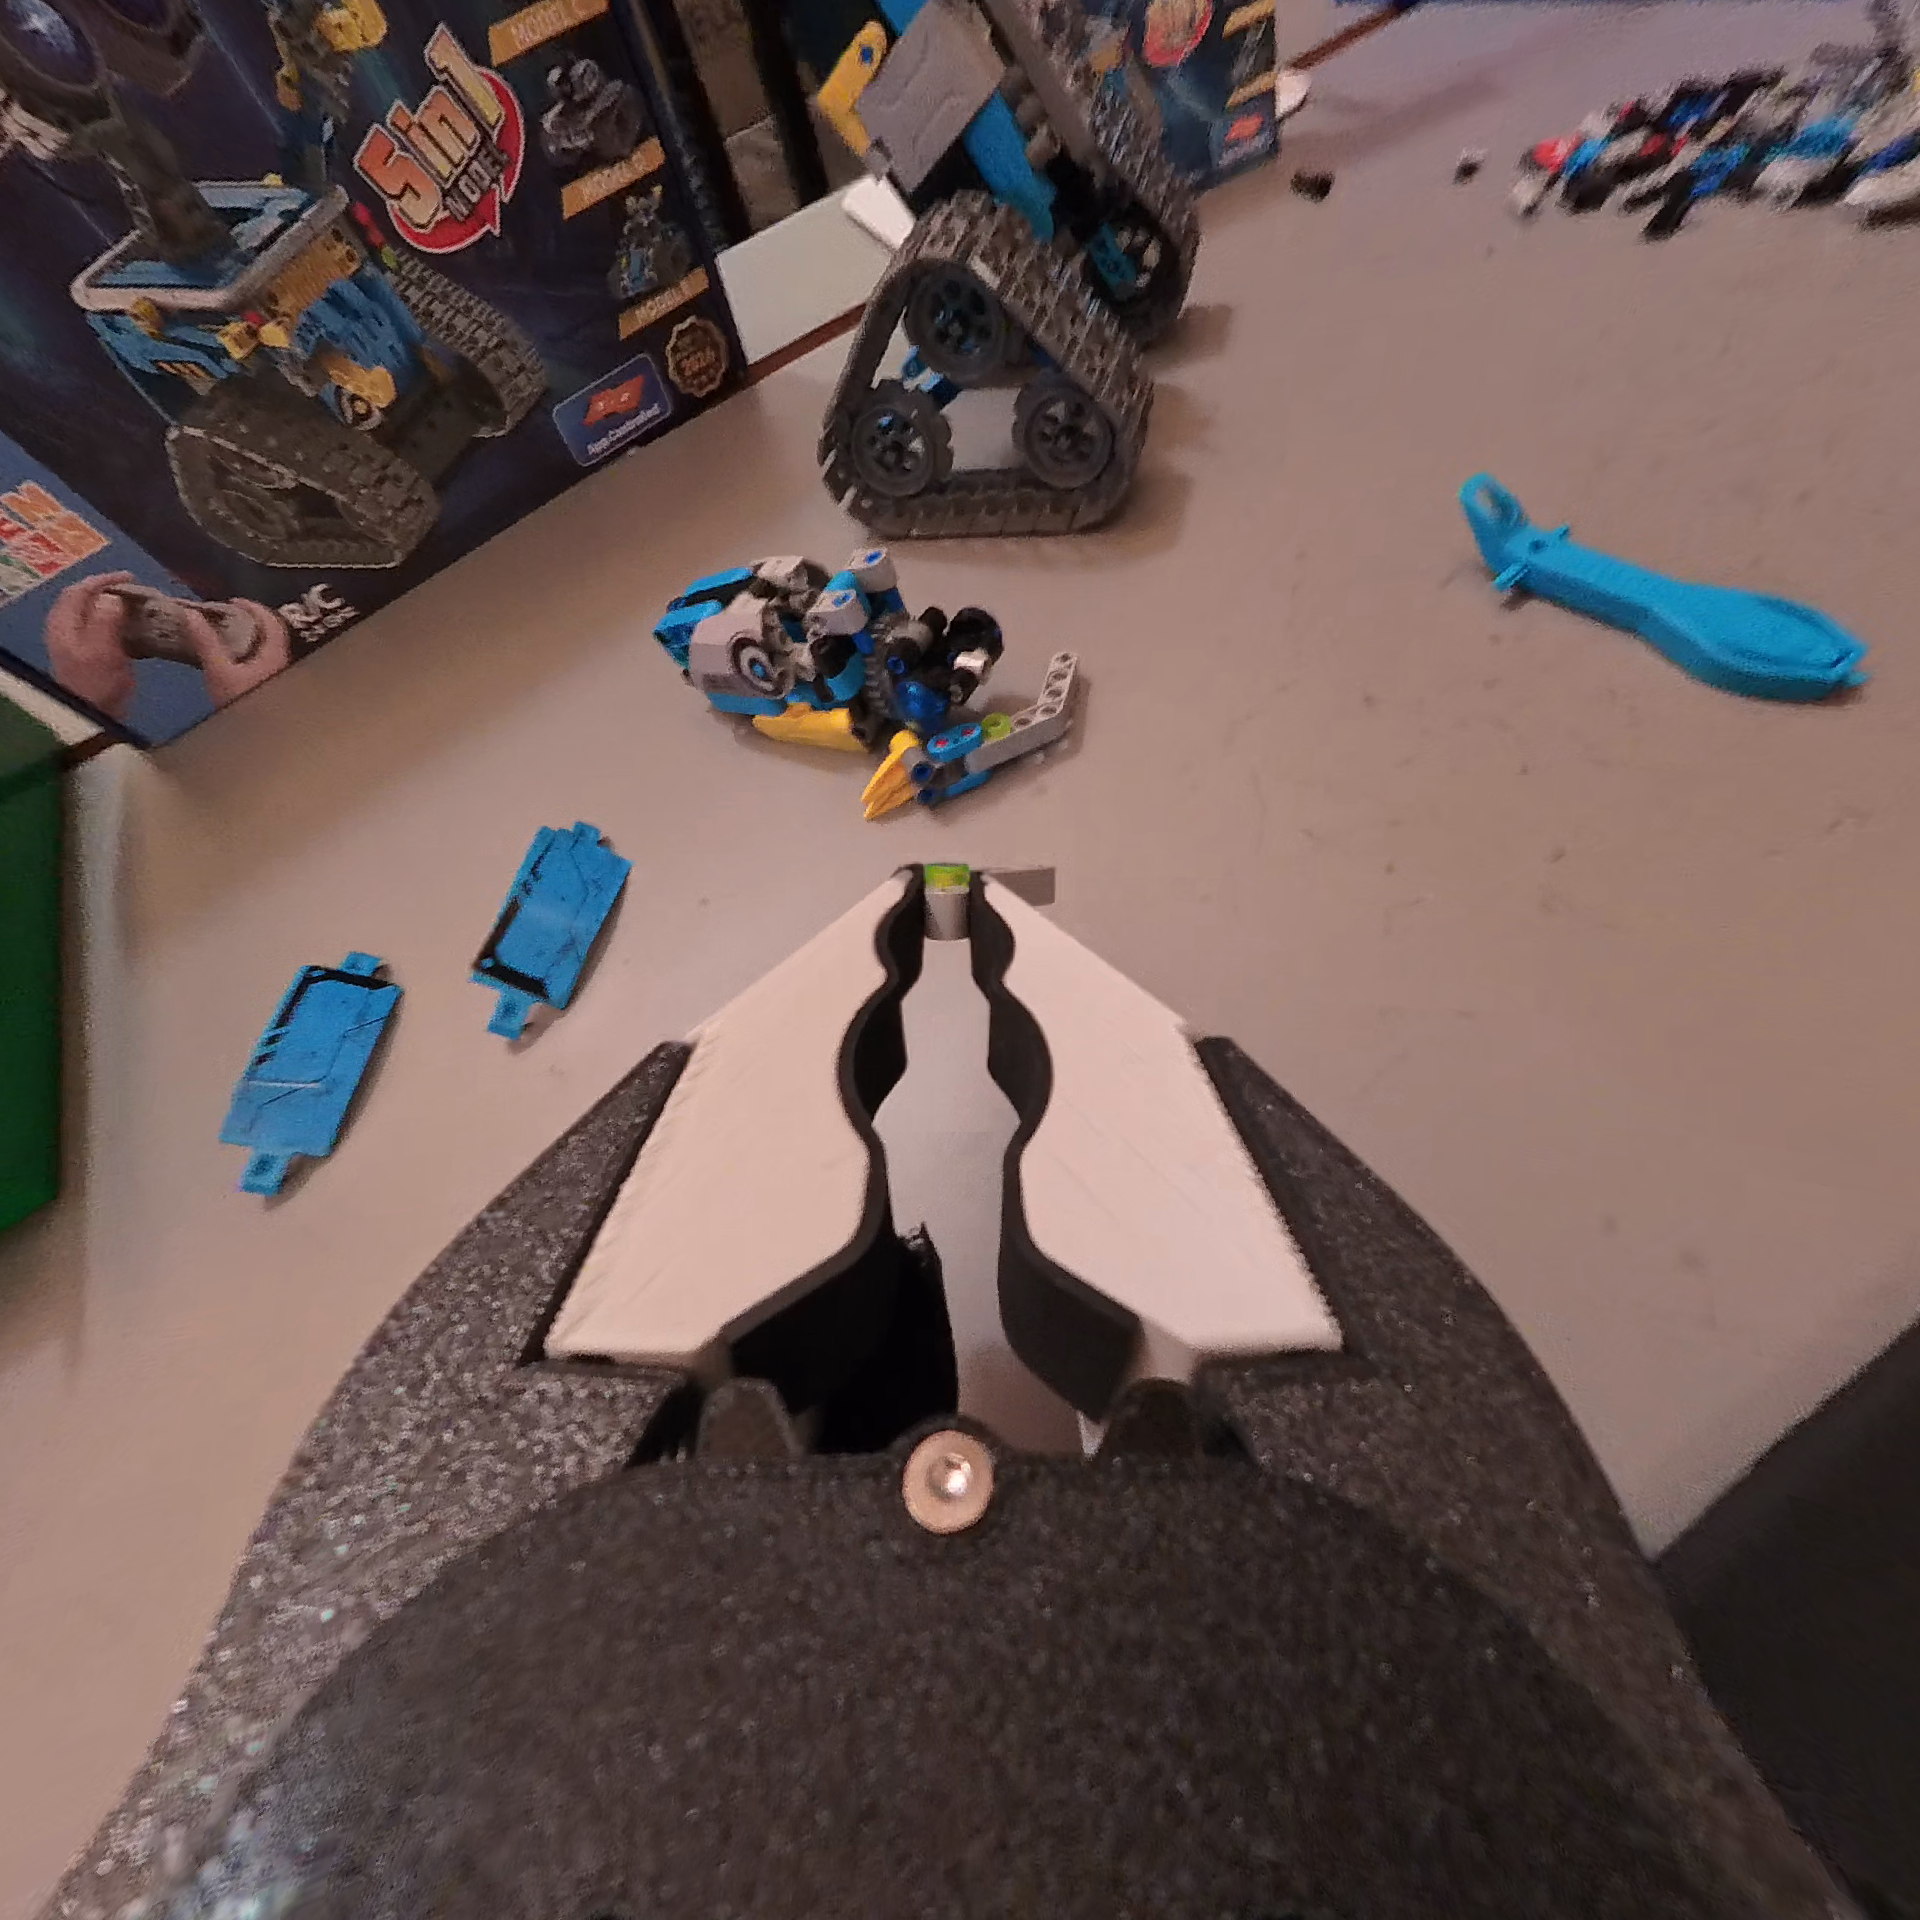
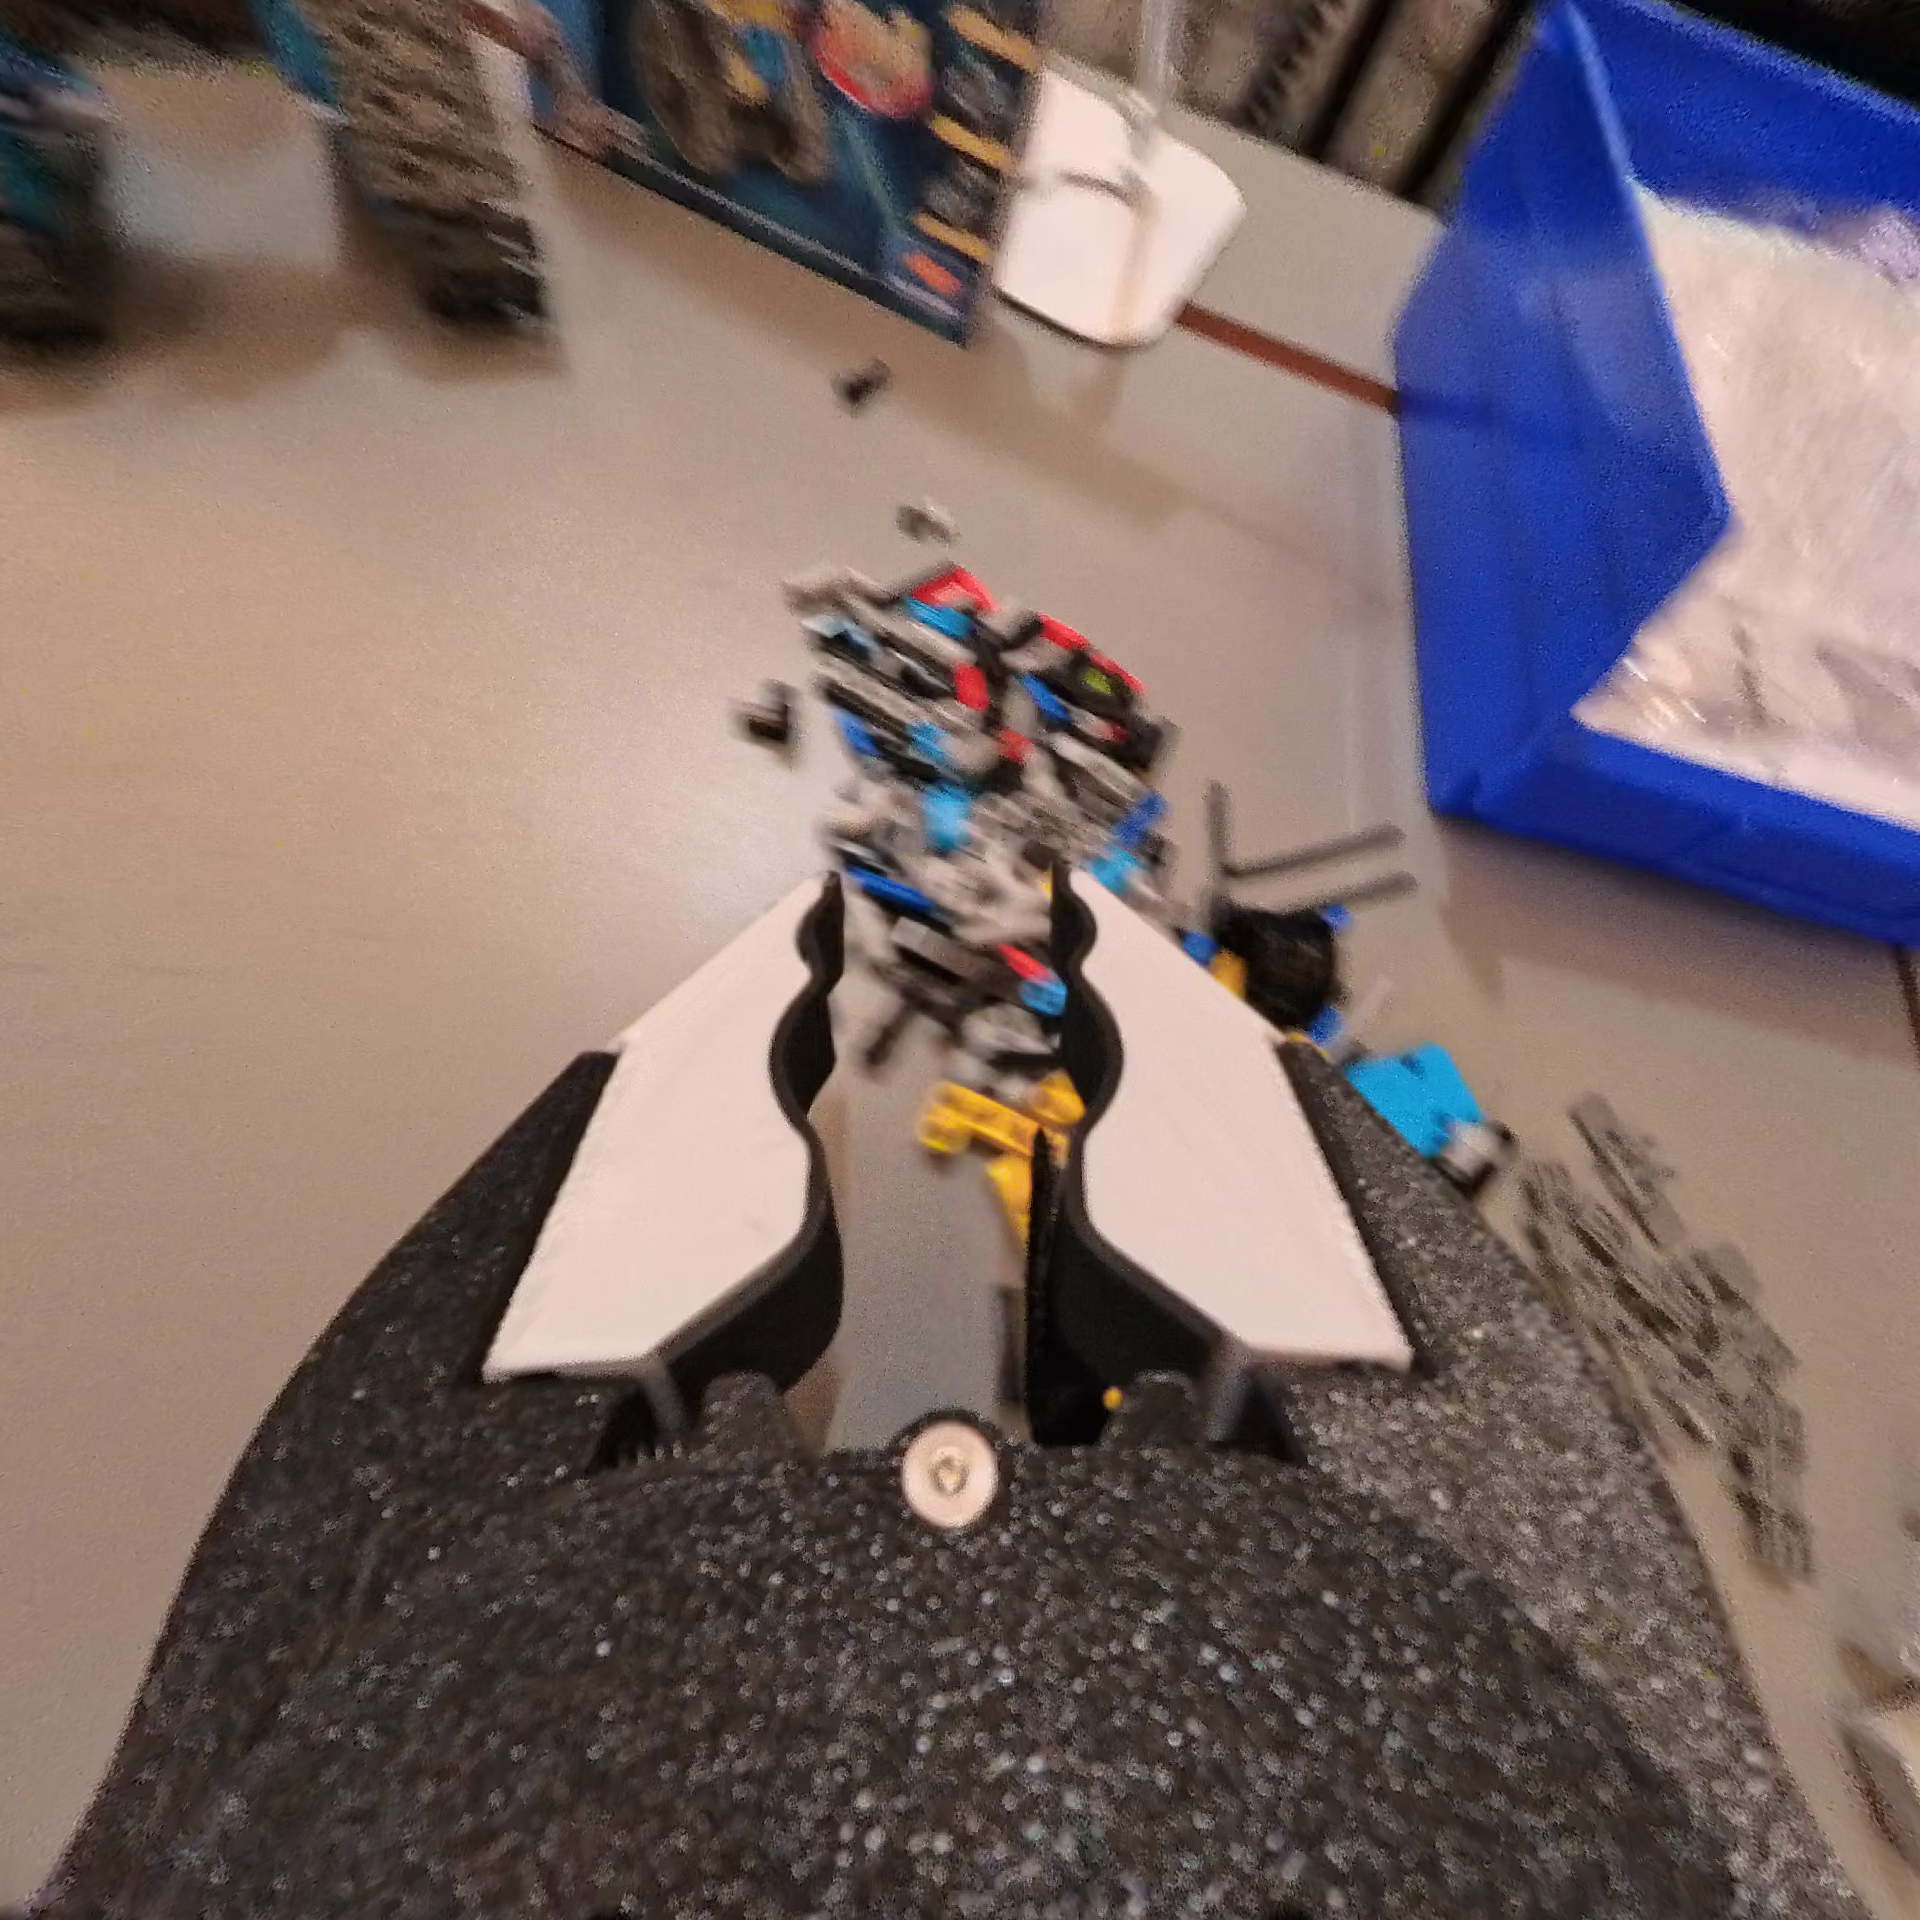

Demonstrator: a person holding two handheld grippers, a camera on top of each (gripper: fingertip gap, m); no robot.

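My left gripper (image 1: 948, 896) is shut on a small grey toy piece with a lime-green top (image 1: 945, 902), held above the beige table. Just ahead lies a partly built blue, grey and yellow toy assembly (image 1: 831, 655), and beyond it stands a grey tracked toy vehicle (image 1: 997, 364). My right gripper (image 2: 940, 894) is open and empty, hovering over a pile of small loose toy parts (image 2: 977, 727) in black, blue, red and grey. Yellow parts (image 2: 987, 1127) lie between its fingers below. The right wrist view is blurred.
Two flat blue panels (image 1: 551, 940) (image 1: 312, 1060) lie at left, a long blue piece (image 1: 1662, 613) at right. Printed toy boxes (image 1: 312, 260) stand at the back left. A blue bin (image 2: 1621, 499) with clear plastic bags sits at right; grey track links (image 2: 1662, 1340) and a white container (image 2: 1122, 239) are nearby. One gripper's finger ends stand about 40 centimeters off the other's.
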